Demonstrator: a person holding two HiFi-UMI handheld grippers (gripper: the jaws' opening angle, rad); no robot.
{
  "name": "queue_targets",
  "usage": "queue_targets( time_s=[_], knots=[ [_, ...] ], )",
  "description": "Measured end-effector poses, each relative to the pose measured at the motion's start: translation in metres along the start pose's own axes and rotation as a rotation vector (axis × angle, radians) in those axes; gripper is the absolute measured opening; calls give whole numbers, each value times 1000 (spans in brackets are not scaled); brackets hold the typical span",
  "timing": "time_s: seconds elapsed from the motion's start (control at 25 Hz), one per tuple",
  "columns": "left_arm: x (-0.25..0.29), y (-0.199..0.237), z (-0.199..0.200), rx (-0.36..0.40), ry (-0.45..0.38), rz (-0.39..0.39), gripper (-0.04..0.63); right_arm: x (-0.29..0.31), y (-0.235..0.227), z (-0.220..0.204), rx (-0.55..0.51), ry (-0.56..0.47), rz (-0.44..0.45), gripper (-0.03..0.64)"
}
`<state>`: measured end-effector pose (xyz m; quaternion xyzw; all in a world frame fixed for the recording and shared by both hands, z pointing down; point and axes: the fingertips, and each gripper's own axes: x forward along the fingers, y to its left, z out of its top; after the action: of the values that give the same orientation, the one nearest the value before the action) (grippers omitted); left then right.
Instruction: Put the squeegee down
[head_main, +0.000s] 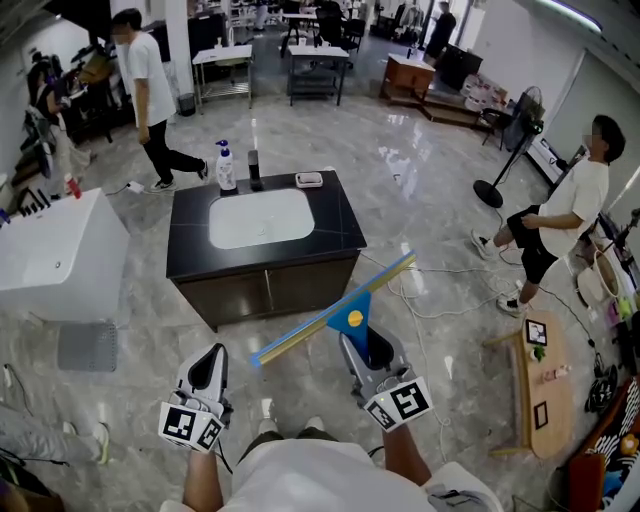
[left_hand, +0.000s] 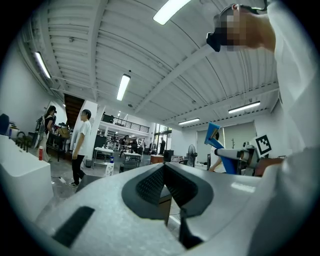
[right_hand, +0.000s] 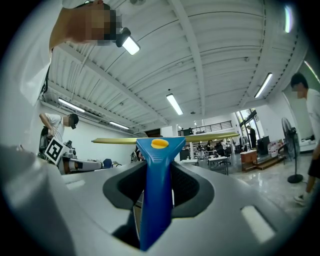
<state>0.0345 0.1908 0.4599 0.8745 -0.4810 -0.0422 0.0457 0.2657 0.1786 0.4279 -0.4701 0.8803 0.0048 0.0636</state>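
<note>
The black sink counter (head_main: 190, 245) blocks twelve o'clock, beyond the blade of the squeegee (head_main: 350, 315). Bare floor (head_main: 430, 190), crossed by cables (head_main: 412, 288), lies open at one and two. A low wooden table (head_main: 548, 400) stands at three, a white tub (head_main: 55, 255) at ten.

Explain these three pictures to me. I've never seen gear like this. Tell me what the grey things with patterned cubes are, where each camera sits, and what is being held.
There is no robot here. A person holds a hand tool in each hand, the left gripper and the right gripper, each carrying a marker cube. The head view looks down from the person's head. The other two cameras ride on the grippers and look along their jaws. The right gripper is clamped on the blue handle of a squeegee, with its yellow blade out front, above the floor. The left gripper's jaws are together with nothing in them. Ahead stands a black sink counter with a pump bottle on it.
</note>
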Motion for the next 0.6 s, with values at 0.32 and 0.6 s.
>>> queue_targets(
  time_s=[0.32,0.6],
  knots=[
    [21,-11,-6,2,8,36,0,3,-30,-5,4,4,18,150],
    [51,-25,-13,4,3,69,0,9,-70,-4,9,-19,43,150]
  ],
)
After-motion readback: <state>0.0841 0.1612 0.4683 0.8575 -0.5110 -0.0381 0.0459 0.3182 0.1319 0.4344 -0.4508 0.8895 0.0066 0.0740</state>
